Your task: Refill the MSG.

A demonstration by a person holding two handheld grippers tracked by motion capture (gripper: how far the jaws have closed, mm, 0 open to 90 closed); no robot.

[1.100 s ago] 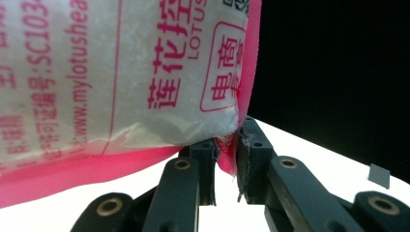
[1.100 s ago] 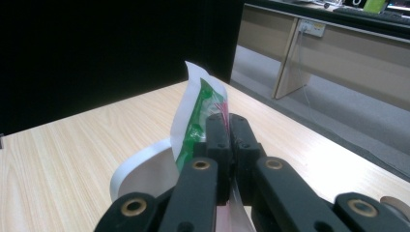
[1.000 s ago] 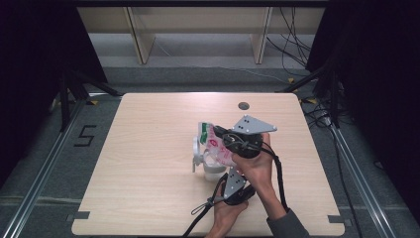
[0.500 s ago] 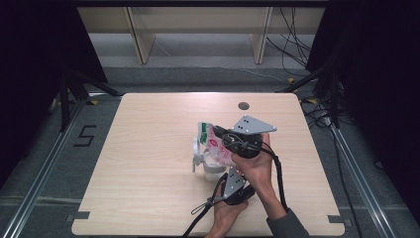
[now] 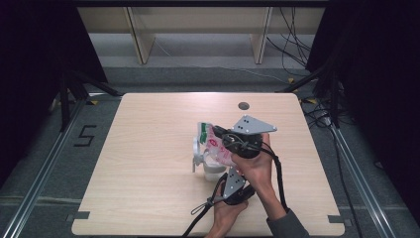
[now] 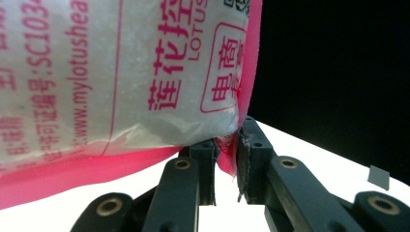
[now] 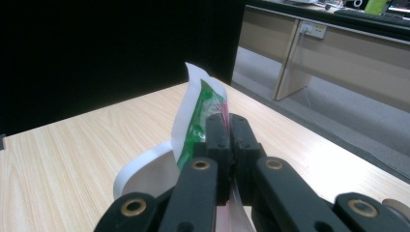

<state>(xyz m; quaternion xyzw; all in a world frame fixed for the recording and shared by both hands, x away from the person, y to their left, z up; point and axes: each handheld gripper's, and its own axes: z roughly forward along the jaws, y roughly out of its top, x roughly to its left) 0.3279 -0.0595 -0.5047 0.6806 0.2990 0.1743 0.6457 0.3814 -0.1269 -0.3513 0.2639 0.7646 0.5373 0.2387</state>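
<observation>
Left gripper (image 6: 225, 162) jaws nearly closed, pinching bag (image 6: 121, 72) bottom corner, right gripper (image 7: 227, 145) jaws clamped on its top edge, bag tilted over cup (image 5: 214, 168) beyond them; thin corner could slip, spilling contents.

I see open table (image 5: 148, 163) to the left, far side and right of the cluster at centre-near. There the bag (image 5: 214, 144) hangs over the white jug (image 5: 208, 166), blocking passage, with both forearms crossing the near edge. A small round hole (image 5: 243, 105) lies far off.
</observation>
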